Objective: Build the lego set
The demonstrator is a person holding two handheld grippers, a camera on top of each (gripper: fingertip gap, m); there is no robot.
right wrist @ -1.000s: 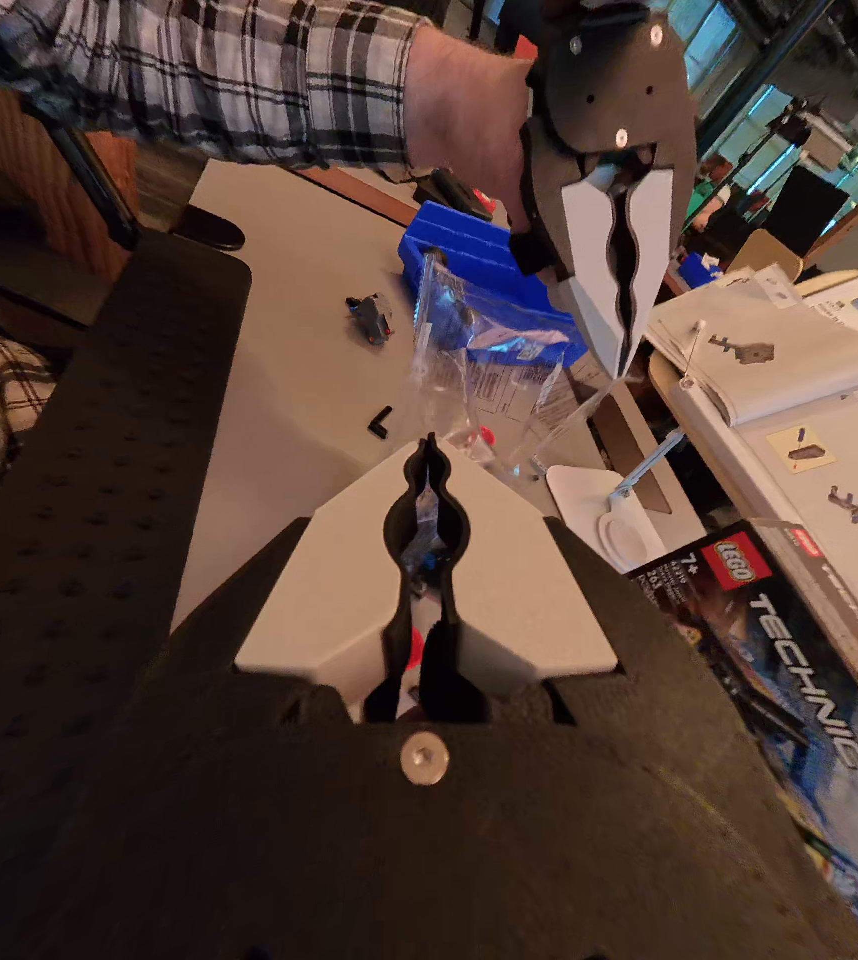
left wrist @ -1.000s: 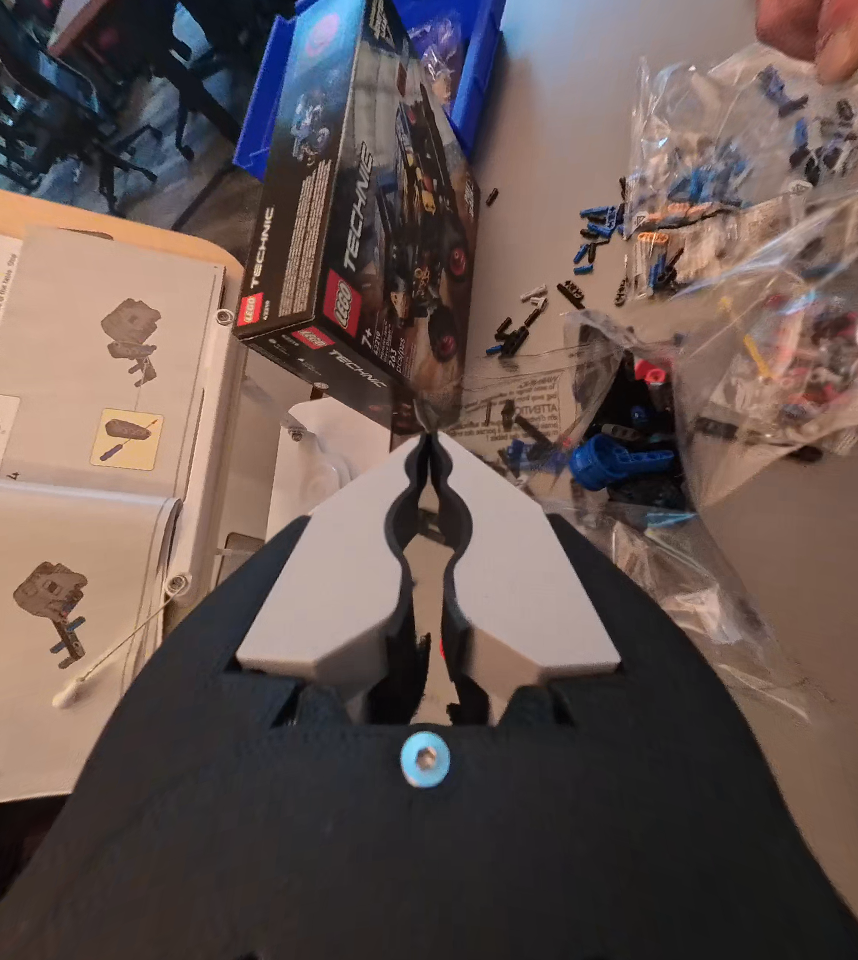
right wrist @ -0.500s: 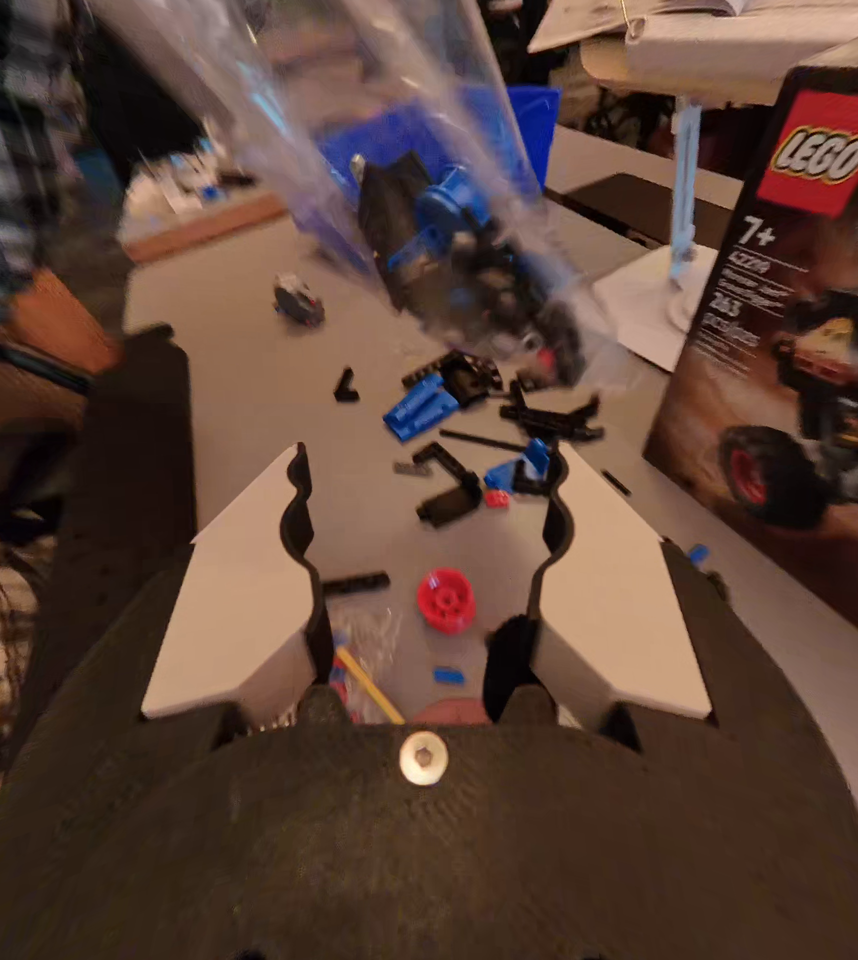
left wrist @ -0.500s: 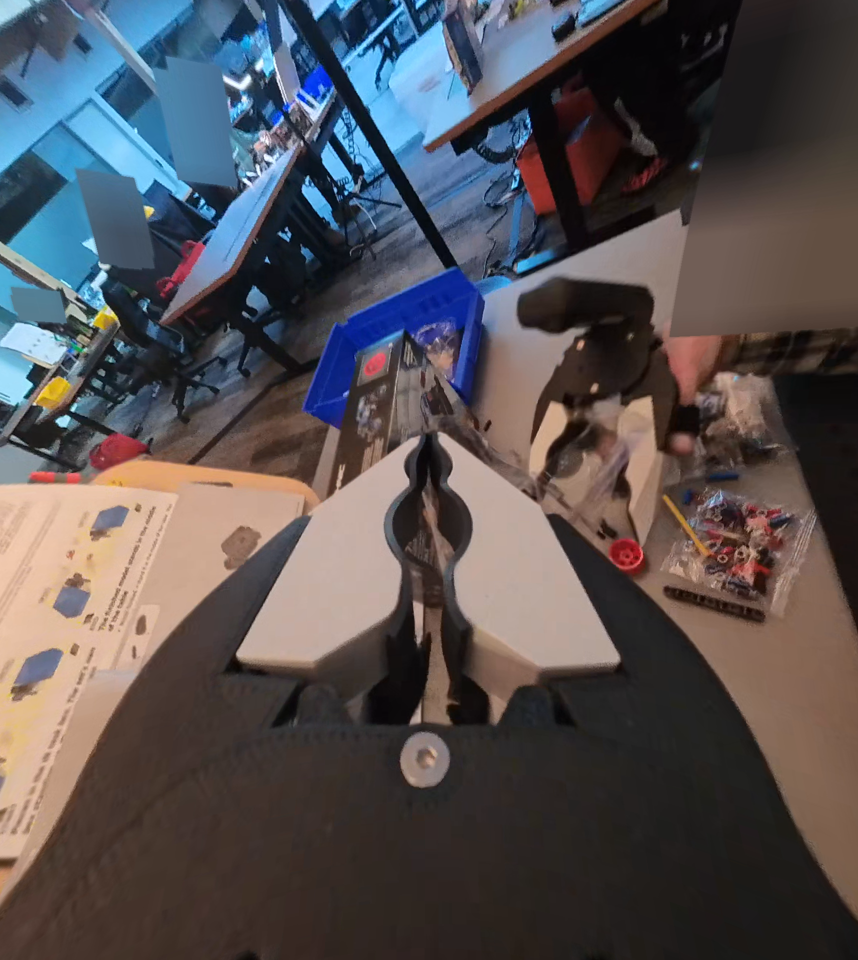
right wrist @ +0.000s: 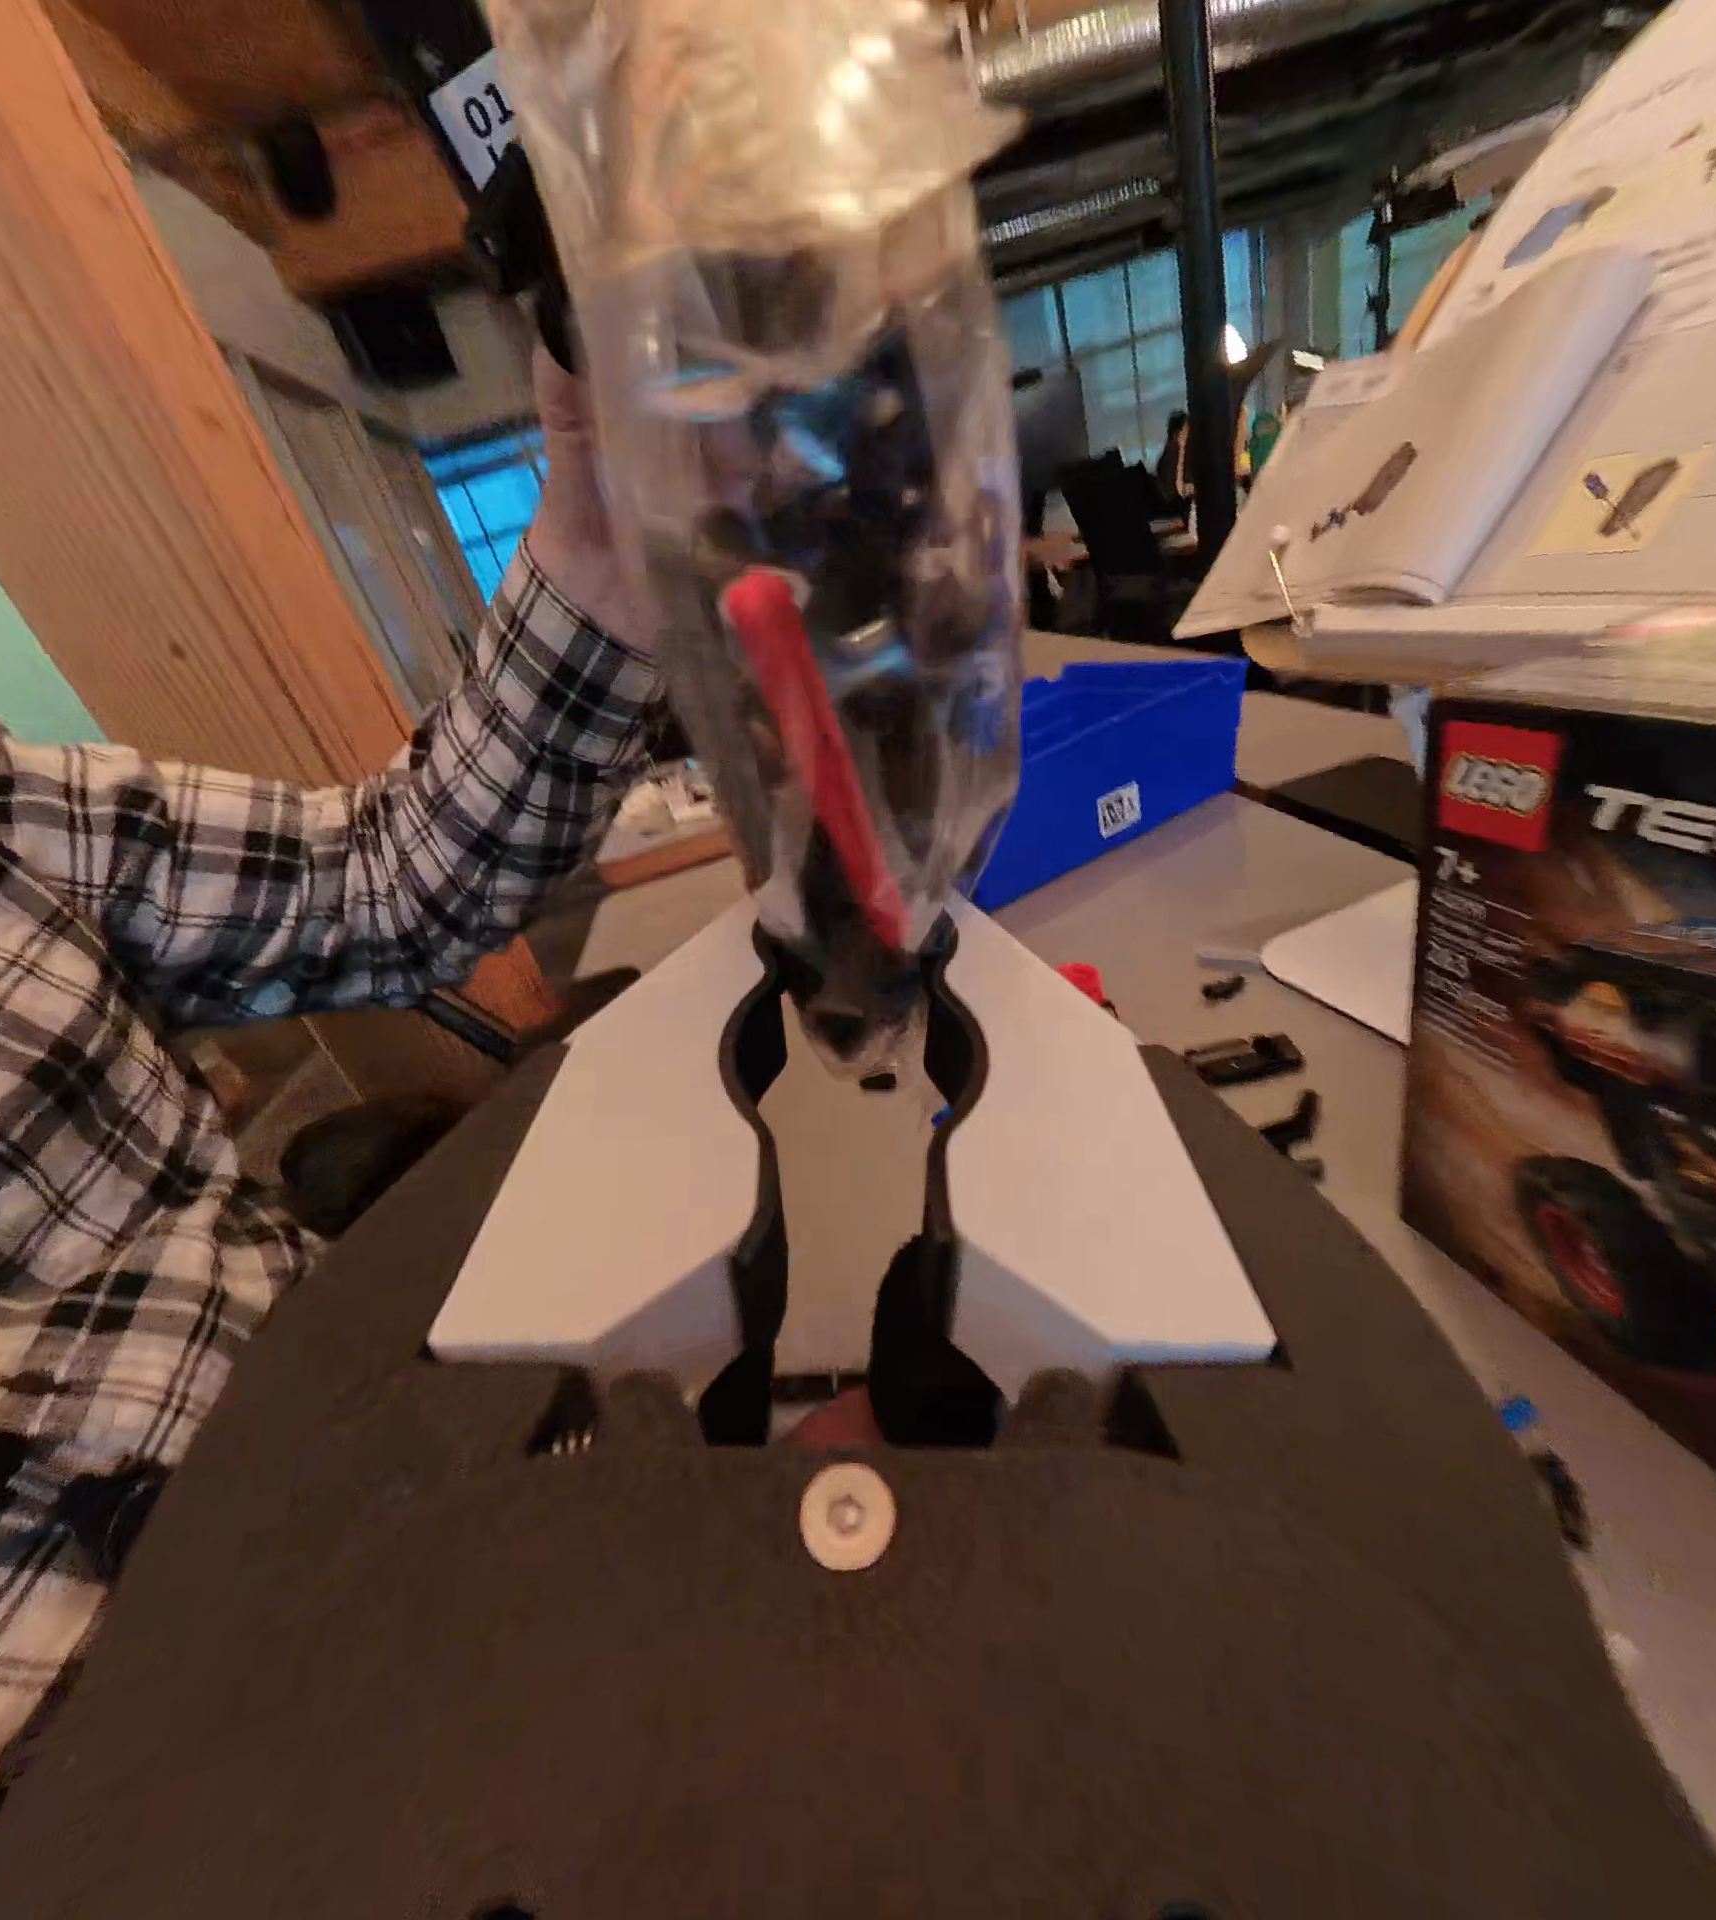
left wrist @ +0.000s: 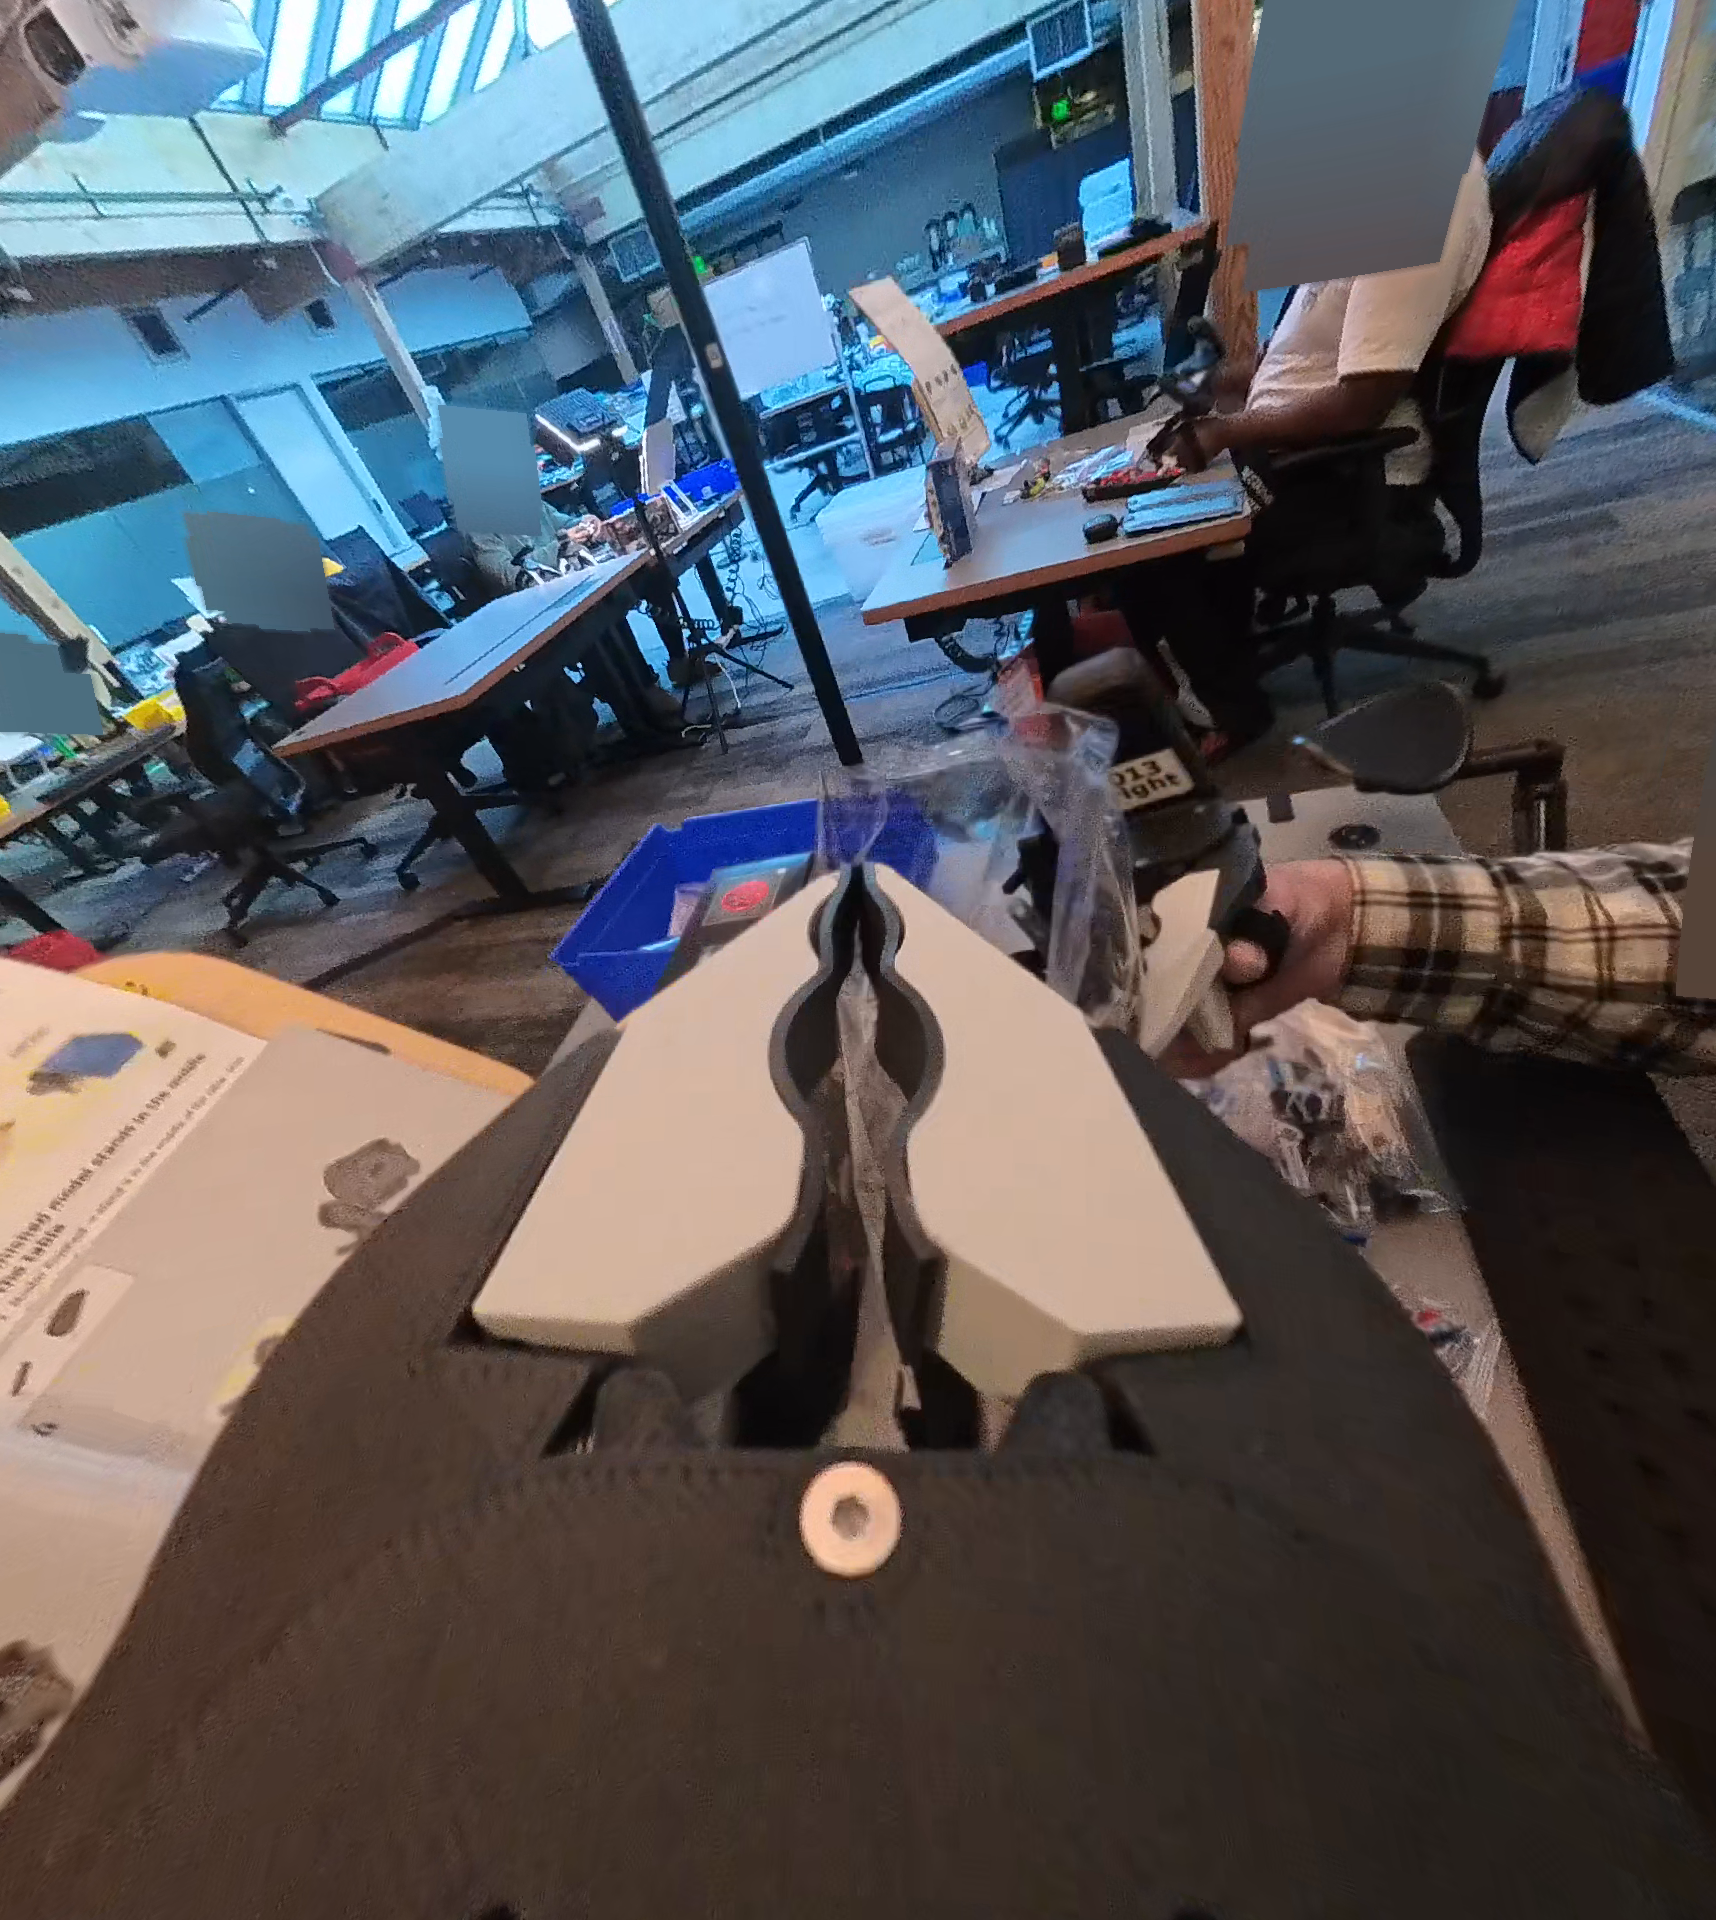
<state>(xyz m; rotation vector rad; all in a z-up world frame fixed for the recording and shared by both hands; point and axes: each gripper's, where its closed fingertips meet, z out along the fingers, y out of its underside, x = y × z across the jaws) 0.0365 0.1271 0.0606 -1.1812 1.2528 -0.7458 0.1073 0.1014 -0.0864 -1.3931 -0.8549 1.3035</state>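
Note:
My left gripper (left wrist: 856,883) is shut on the film of a clear plastic bag (left wrist: 1082,883), which rises from its fingertips and runs right toward my right gripper (left wrist: 1186,956). In the right wrist view the bag (right wrist: 802,416) hangs upright in front of me, with a long red piece (right wrist: 812,758) and dark and blue pieces inside. My right gripper (right wrist: 854,940) is shut on the bag's lower end, and its fingertips press the bunched pieces. The left gripper is hidden behind the bag there; only the hand (right wrist: 563,499) and plaid sleeve show.
A blue bin (right wrist: 1124,748) stands at the back of the grey table (right wrist: 1197,883). The Lego box (right wrist: 1612,987) stands at the right under an open instruction booklet (right wrist: 1508,468). Loose black pieces (right wrist: 1238,1060) and a red wheel (right wrist: 1082,977) lie on the table. Another bag of pieces (left wrist: 1342,1122) lies near a black mat (left wrist: 1664,1351). About 15 centimeters separates my left fingertips from my right.
My left gripper has lifted and tilted up, still shut on the bag. My right gripper stood wide open over the spilled pieces half a second ago and has now closed on the bag's lower end.

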